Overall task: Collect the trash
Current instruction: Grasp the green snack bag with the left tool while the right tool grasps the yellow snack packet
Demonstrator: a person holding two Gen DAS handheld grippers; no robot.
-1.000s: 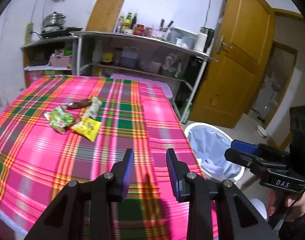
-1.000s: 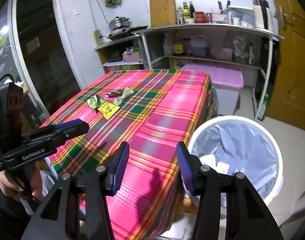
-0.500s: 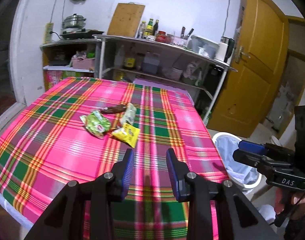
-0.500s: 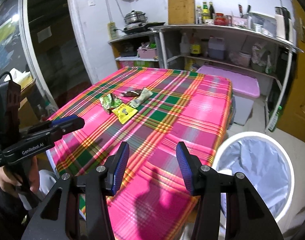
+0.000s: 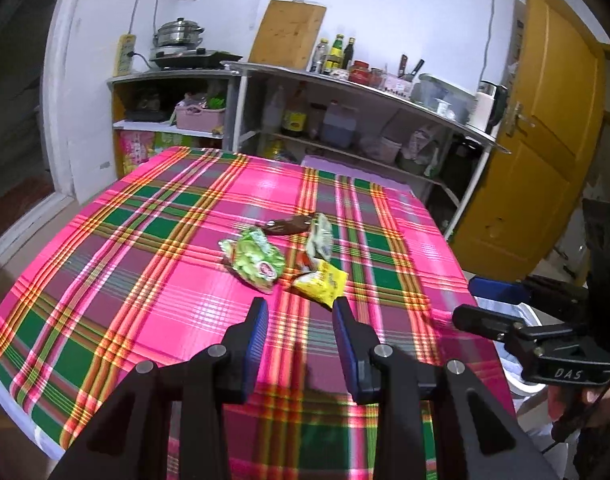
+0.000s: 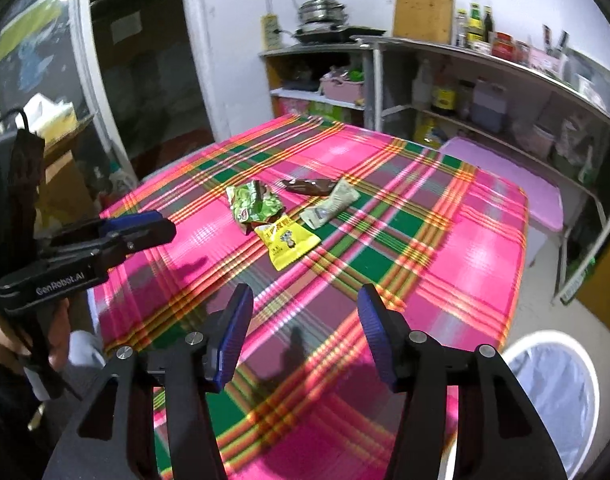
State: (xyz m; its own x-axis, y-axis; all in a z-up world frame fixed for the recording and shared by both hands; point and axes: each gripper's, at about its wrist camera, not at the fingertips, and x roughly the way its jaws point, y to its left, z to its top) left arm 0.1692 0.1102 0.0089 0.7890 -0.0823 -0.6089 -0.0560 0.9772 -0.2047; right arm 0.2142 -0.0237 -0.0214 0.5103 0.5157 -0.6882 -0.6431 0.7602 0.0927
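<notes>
Several wrappers lie together mid-table: a green packet [image 5: 257, 264] [image 6: 253, 202], a yellow packet [image 5: 323, 282] [image 6: 287, 242], a brown wrapper [image 5: 287, 225] [image 6: 311, 186] and a pale wrapper [image 5: 320, 236] [image 6: 331, 208]. My left gripper [image 5: 300, 312] is open and empty, above the cloth just short of the yellow packet. My right gripper [image 6: 305, 300] is open and empty, above the table's near part. The white bin with a bag [image 6: 557, 392] stands on the floor at the table's right corner.
The table has a pink plaid cloth [image 5: 145, 280]. Metal shelves with bottles and jars [image 5: 345, 120] stand behind it. A yellow door [image 5: 545, 128] is at the right. A lilac lidded box [image 6: 505, 176] sits beyond the table.
Both grippers have swung left, away from the bin and toward the wrappers, which now sit closer and more central. Both stay open and empty.
</notes>
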